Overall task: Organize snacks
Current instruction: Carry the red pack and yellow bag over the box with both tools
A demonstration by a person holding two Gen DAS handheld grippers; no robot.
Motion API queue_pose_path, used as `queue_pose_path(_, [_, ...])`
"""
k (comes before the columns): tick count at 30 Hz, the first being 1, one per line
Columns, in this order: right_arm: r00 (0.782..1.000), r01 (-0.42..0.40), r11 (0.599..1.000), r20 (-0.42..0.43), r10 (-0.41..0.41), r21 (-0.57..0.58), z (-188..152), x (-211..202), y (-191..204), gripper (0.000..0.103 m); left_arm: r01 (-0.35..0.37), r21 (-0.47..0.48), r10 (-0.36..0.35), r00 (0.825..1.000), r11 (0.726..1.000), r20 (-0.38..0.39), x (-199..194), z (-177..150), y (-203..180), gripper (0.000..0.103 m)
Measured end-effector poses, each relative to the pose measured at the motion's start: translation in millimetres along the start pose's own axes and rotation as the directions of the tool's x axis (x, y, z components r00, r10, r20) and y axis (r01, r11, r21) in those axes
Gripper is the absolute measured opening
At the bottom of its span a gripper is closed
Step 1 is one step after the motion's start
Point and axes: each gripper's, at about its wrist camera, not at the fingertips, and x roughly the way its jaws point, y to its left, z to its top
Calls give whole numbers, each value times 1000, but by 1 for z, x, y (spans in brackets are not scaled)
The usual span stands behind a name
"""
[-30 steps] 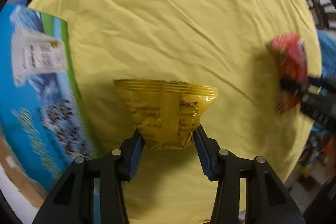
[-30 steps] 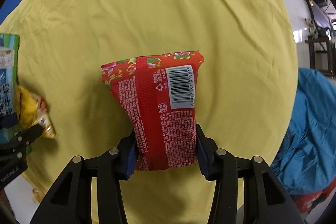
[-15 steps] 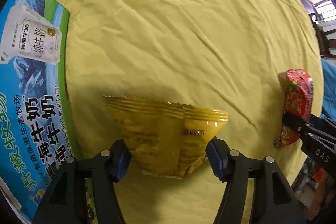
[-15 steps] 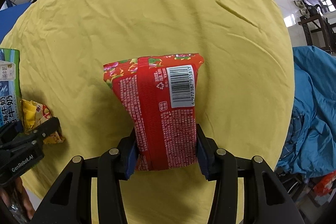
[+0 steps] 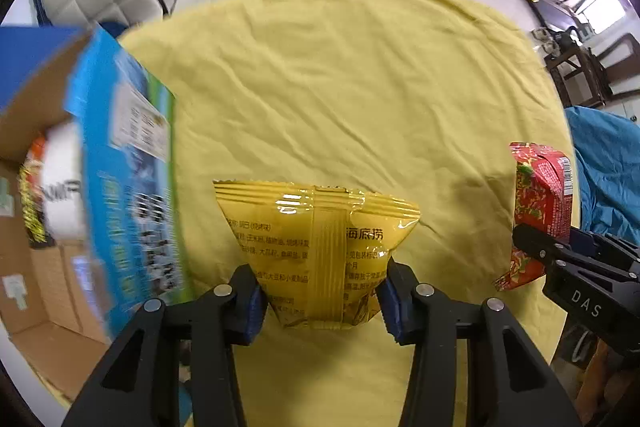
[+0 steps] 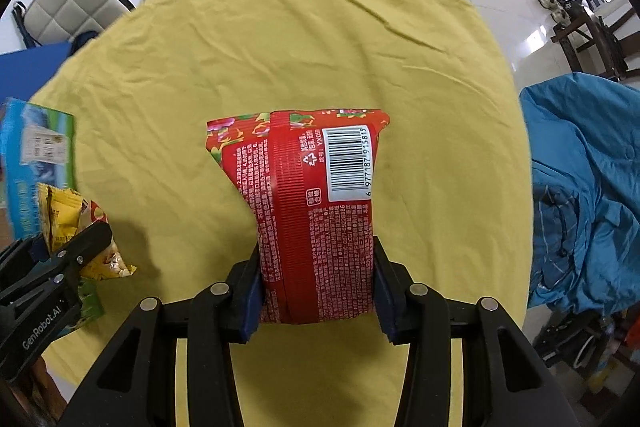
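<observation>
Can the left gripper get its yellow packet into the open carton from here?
Probably yes. The left gripper, shut on the yellow packet, sits right beside the carton, whose open top shows at far left with nothing between. It still has to clear the carton's near wall.

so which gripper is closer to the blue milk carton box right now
Left. The left gripper, shut on the yellow snack packet, is right beside the blue milk carton box. The right gripper, holding the red snack packet, sits further across the yellow tablecloth.
</observation>
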Motion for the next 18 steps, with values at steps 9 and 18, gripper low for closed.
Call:
queue_pose_path(9, [992, -87, 996, 95, 88, -14, -51, -91, 41, 48, 5, 41, -12, 987, 999, 161, -95, -21, 25, 43])
queue_pose_path(18, [970, -202, 974, 117, 214, -104, -93, -144, 145, 48, 51, -7, -47, 959, 999, 279, -161, -36, 105, 43])
